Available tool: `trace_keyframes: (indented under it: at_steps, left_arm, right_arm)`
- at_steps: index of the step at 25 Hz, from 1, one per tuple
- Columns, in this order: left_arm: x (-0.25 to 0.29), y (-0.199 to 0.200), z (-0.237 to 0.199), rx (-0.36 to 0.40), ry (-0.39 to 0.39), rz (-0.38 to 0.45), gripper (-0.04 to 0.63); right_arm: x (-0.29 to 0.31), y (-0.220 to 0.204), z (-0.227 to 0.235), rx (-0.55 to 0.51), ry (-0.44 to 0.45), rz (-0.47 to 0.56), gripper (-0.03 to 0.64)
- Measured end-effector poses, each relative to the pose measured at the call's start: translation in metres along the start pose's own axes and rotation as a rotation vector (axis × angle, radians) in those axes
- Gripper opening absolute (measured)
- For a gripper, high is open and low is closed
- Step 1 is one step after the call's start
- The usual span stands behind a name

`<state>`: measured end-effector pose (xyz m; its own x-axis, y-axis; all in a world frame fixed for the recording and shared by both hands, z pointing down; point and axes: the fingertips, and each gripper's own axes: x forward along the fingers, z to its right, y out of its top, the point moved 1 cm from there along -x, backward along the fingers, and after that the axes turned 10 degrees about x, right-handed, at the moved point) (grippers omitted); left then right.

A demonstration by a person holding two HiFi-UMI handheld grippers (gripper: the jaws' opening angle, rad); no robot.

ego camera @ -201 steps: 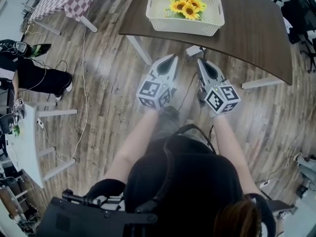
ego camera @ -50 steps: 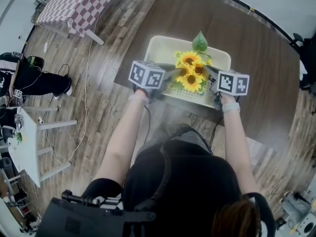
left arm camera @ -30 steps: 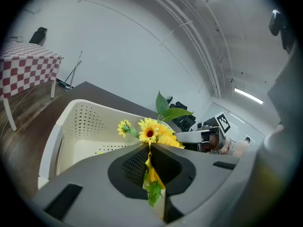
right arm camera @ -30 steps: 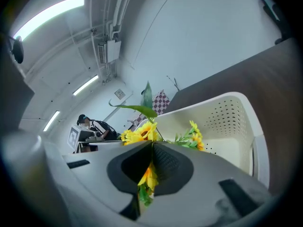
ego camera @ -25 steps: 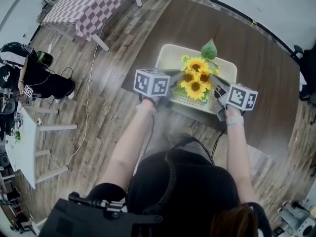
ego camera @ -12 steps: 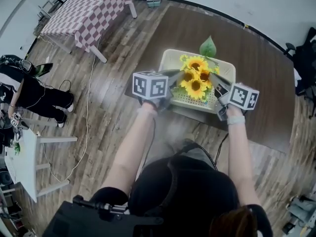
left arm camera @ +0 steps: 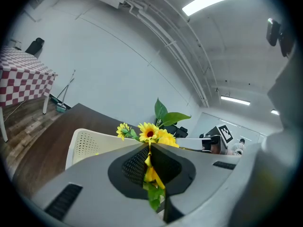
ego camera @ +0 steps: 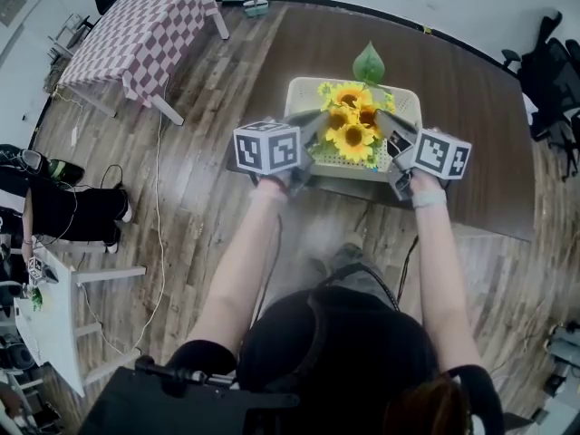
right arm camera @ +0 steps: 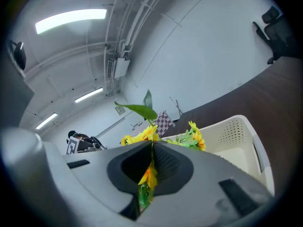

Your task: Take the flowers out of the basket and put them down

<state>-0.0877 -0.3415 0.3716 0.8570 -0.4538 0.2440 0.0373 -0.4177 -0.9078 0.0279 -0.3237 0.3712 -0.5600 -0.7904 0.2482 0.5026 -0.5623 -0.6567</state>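
Left hand-held gripper point(ego camera: 317, 121): I hold it pinched shut on the flowers point(ego camera: 352, 127), over the left side of the basket point(ego camera: 302, 92).
Right hand-held gripper point(ego camera: 384, 125): pinched on the same bunch, over basket's right side.
Flowers: above basket's middle, leaf point(ego camera: 368, 63) past its far rim.
Basket: on the bench point(ego camera: 471, 98).

- One basket point(ego camera: 299, 93)
- One bunch of sunflowers point(ego camera: 350, 127), with one large leaf point(ego camera: 368, 63)
- Two grippers: left gripper point(ego camera: 319, 120), right gripper point(ego camera: 381, 123)
- One dark desk point(ego camera: 471, 107)
- One checked table point(ego camera: 145, 34), far left
- One white table point(ego camera: 54, 324), near left
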Motion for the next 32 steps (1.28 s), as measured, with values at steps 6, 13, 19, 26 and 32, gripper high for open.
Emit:
trace_keyframes:
  at_steps: [6, 13, 19, 26, 32]
  left_arm:
    - [-0.008, 0.01, 0.011, 0.025, 0.006, 0.04, 0.009]
    - [-0.006, 0.021, 0.031, 0.041, 0.064, 0.088, 0.011]
    - [0.003, 0.025, 0.049, 0.042, 0.11, 0.138, 0.011]
    - [0.032, 0.034, 0.093, 0.059, 0.148, 0.178, 0.011]
    - [0.052, 0.043, 0.124, 0.079, 0.129, 0.191, 0.011]
  right_arm:
    - [-0.011, 0.002, -0.016, 0.007, 0.041, 0.042, 0.0]
    - [-0.029, 0.018, -0.015, -0.023, 0.085, 0.036, 0.0]
    - [-0.043, 0.031, -0.007, -0.038, 0.13, 0.022, 0.0]
    - [-0.085, 0.058, 0.011, -0.04, 0.176, 0.026, 0.0]
    - [-0.117, 0.077, 0.021, -0.029, 0.2, 0.061, 0.0]
